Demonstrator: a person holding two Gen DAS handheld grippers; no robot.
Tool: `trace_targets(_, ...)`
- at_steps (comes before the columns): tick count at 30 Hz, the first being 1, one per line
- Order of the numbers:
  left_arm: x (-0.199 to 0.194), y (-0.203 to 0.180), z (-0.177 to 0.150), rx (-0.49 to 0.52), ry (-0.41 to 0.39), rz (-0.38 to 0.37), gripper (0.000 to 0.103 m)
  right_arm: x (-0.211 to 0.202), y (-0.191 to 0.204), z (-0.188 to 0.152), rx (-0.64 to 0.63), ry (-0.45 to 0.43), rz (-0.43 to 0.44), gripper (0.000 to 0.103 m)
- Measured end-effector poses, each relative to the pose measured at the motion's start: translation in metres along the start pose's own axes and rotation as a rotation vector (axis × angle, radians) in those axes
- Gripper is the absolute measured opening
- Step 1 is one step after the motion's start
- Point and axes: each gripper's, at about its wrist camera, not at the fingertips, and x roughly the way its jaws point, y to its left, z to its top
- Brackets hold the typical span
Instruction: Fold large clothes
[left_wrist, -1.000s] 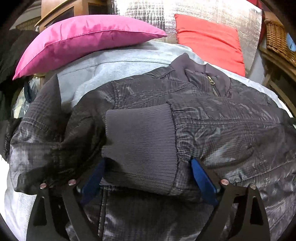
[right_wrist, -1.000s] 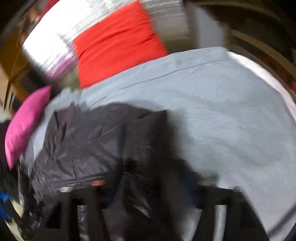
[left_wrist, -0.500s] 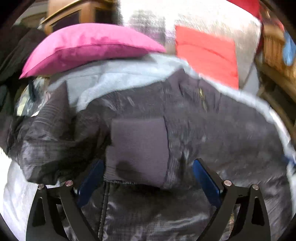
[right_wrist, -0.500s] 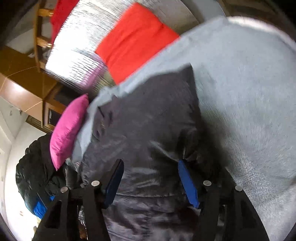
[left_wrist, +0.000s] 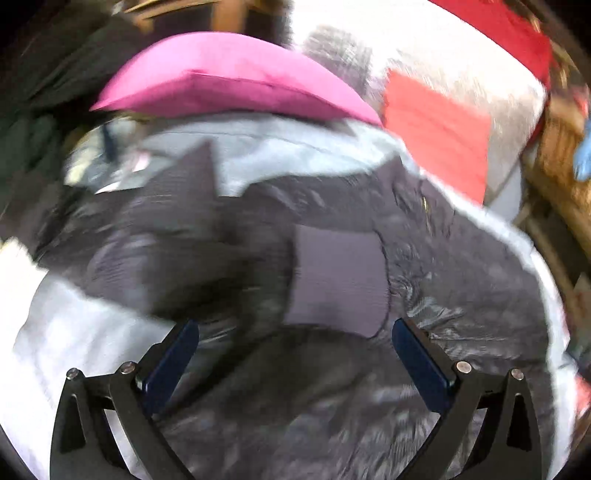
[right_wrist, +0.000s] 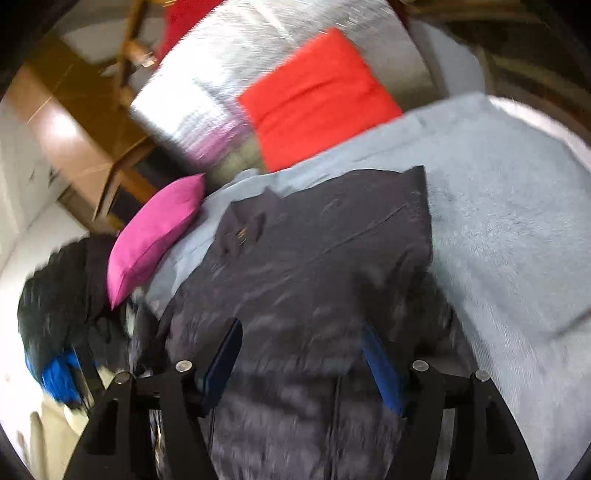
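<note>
Tilting downward, the left gripper (left_wrist: 295, 354) hangs above the dark jacket (left_wrist: 461, 295), jaws just opened wide, pads clear of the ribbed cuff (left_wrist: 340, 280) just ahead. The right gripper (right_wrist: 303, 362) hangs half open, jaws just opening, above jacket fabric; contact unclear.

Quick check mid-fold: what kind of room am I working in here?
Probably a bedroom or living room at home: the dark jacket lies on a grey-covered bed or couch, with a pink pillow, a red cushion and wooden furniture behind.
</note>
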Motion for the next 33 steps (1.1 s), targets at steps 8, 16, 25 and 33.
trace_targets(8,-0.068,0.12,-0.02,-0.294,-0.046,-0.036,0.103,-0.058,-0.009,-0.118,-0.124,-0.007,-0.032,0.071)
trace_targets(16,-0.05,0.252,-0.037,-0.73,0.015,-0.061,0.103,-0.062,-0.019,-0.146,-0.121,-0.025,-0.046,0.071)
trace_targets(25,-0.019,0.302,0.031,-0.669,-0.051,0.095,0.101,-0.045,-0.021,-0.153,-0.153,-0.025,-0.058,0.071)
trace_targets(33,0.028,0.337,0.045,-0.716,-0.018,0.139,0.082,-0.042,-0.022,-0.155,-0.164,-0.028,-0.06,0.071)
